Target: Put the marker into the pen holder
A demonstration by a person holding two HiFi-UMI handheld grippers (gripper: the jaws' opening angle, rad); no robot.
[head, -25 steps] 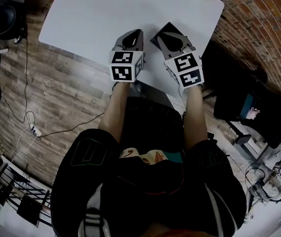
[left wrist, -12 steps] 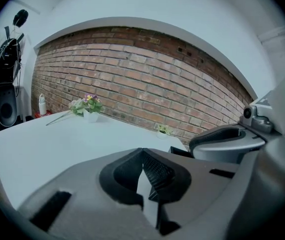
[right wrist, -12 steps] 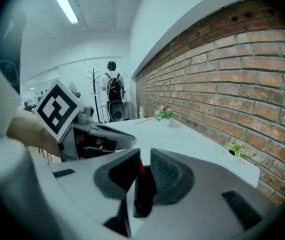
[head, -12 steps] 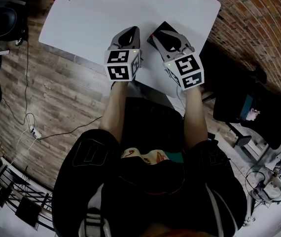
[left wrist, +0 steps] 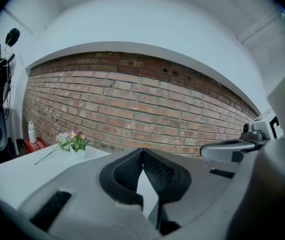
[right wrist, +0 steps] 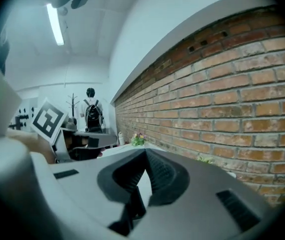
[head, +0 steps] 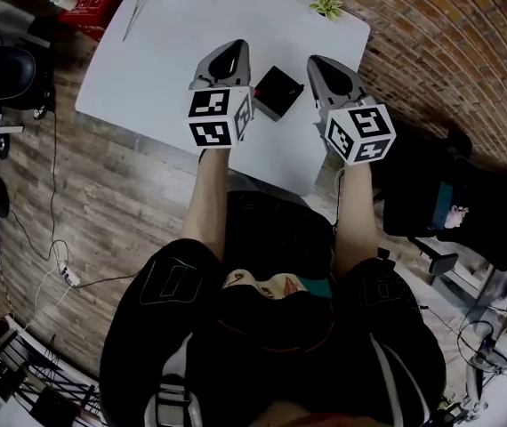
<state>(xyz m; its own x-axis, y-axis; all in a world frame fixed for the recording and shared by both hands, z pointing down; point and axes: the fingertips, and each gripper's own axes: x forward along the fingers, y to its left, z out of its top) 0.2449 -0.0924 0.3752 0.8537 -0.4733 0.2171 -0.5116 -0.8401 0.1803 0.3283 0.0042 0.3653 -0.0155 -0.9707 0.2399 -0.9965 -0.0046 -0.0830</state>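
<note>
Left tongs (head: 228,56): shut together, nothing between them.
Right tongs (head: 322,68): shut together, empty; shifted rightward off the black box.
Black box (head: 277,92): now uncovered on the table (head: 147,52) between both tongs; likely the pen holder.
Marker: in no view; whether it is inside the box cannot be told.

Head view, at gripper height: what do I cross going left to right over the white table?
left gripper → black box → right gripper. No marker shows along that line.
</note>
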